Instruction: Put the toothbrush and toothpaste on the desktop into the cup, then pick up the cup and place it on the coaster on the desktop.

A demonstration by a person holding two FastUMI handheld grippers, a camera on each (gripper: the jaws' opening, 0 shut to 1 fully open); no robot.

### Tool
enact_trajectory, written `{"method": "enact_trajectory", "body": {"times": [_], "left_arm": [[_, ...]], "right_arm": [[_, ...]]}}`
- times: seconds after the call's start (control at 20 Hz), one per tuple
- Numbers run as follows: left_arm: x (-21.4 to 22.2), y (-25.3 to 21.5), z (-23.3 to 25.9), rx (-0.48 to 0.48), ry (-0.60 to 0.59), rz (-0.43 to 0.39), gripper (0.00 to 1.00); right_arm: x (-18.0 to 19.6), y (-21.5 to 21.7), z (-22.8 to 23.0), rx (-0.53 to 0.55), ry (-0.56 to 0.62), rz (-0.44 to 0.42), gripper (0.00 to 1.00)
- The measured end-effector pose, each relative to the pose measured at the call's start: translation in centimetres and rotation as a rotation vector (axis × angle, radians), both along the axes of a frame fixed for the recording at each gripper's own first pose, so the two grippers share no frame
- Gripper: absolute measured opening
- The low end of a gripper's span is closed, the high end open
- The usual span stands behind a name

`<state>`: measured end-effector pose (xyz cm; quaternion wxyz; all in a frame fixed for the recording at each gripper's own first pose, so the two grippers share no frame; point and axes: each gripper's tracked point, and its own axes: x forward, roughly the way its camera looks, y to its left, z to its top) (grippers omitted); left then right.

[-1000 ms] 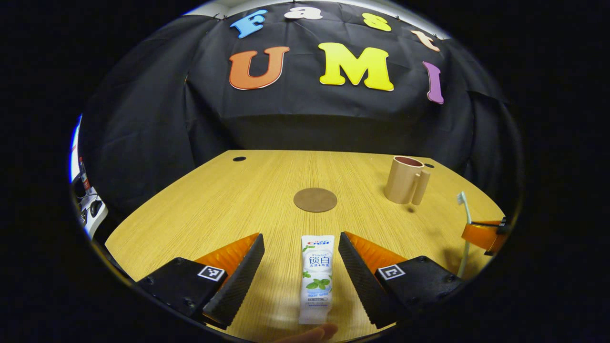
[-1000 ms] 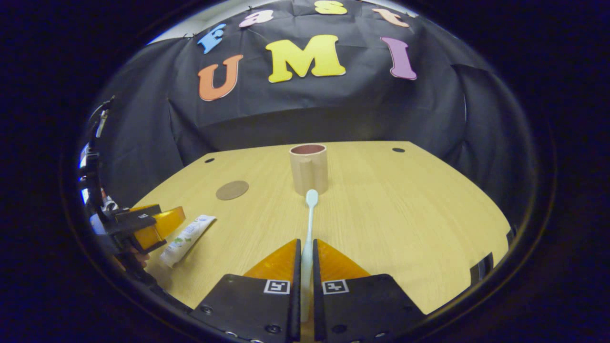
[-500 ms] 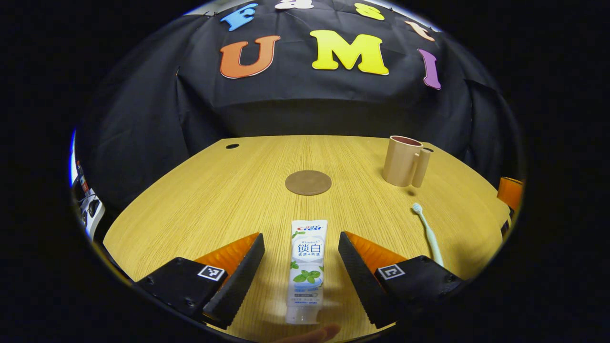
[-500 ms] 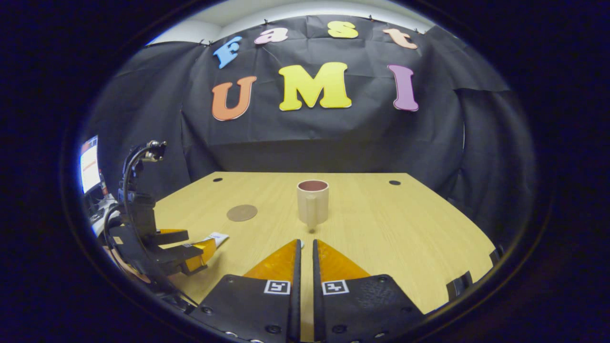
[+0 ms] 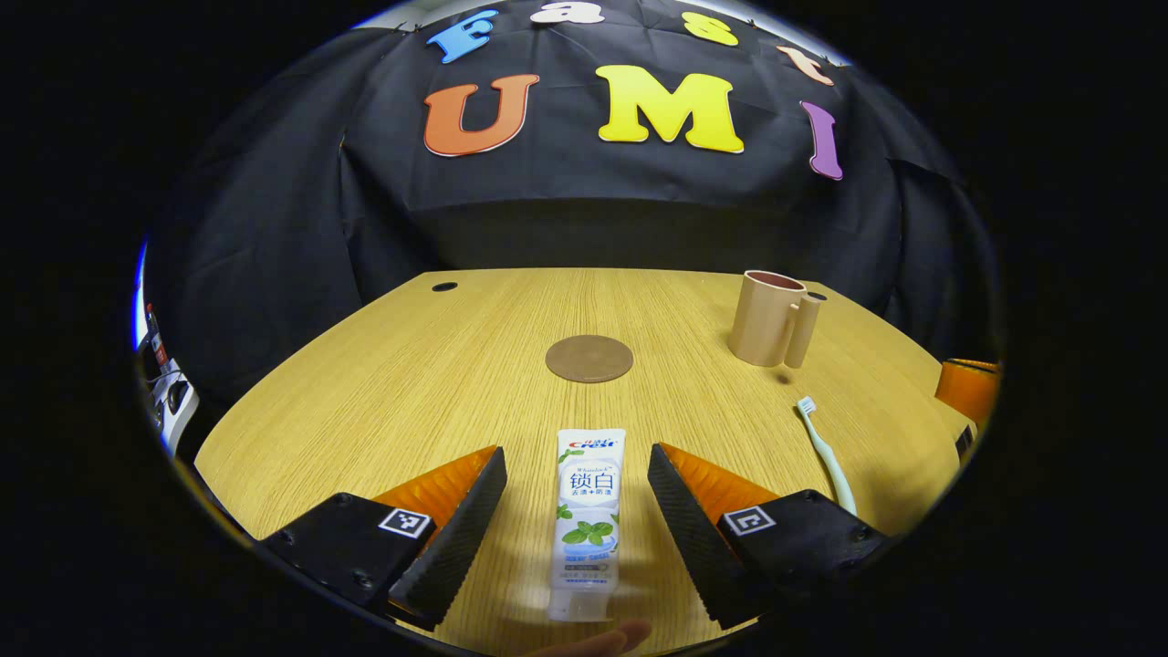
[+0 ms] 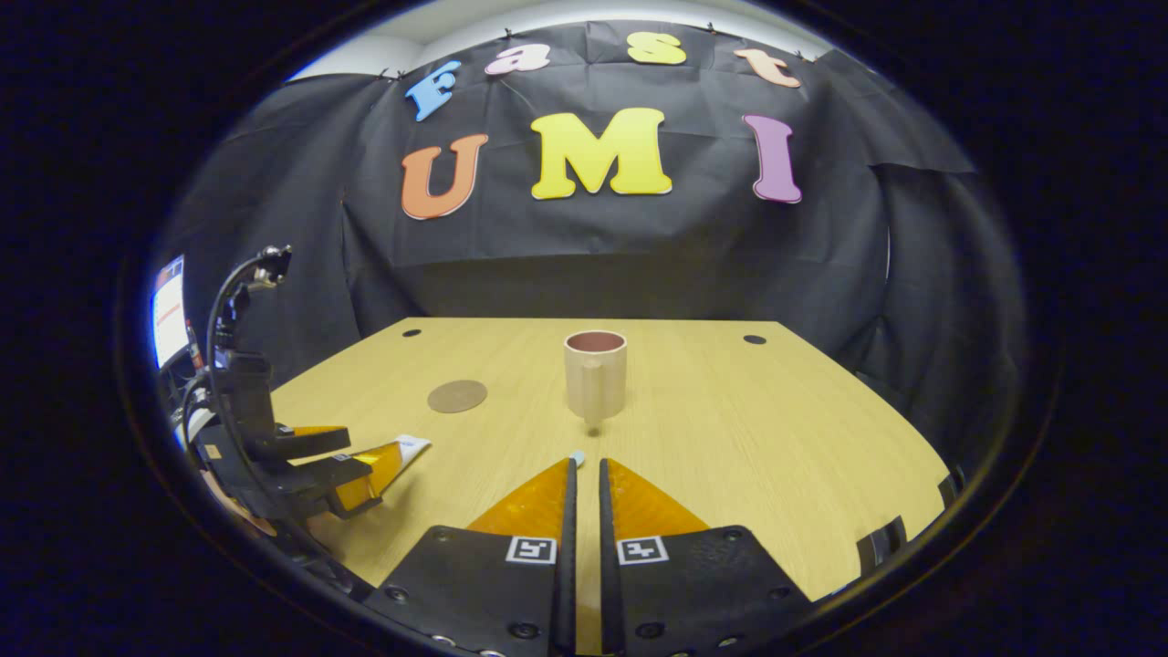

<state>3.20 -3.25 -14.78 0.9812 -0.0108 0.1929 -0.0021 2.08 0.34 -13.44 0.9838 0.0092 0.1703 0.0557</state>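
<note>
Between the open left tool [image 5: 577, 493], Crest toothpaste [image 5: 584, 511], right tool [image 6: 584, 474] closed, empty.

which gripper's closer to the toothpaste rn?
Left. The left gripper is open with the toothpaste tube lying on the desk between its fingers. The right gripper sits off to the side, facing the cup, fingers together.

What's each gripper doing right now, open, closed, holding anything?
Left gripper: open, fingers either side of the toothpaste, not touching.
Right gripper: shut, holding nothing; toothbrush lies on the desk.
</note>
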Motion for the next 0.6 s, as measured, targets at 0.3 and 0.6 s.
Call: {"method": "enact_trajectory", "body": {"times": [0.3,0.6], "left_arm": [[-0.5,0.0,2.2,0.006,-0.087,-0.006,1.0],[-1.1,-0.5,3.2,0.016,-0.155,-0.06,1.0]], "right_arm": [[1.7,1.0,-1.3,-0.075,0.055,0.003,0.08],[2.8,1.4,-1.7,-0.106,0.063,0.003,0.09]]}}
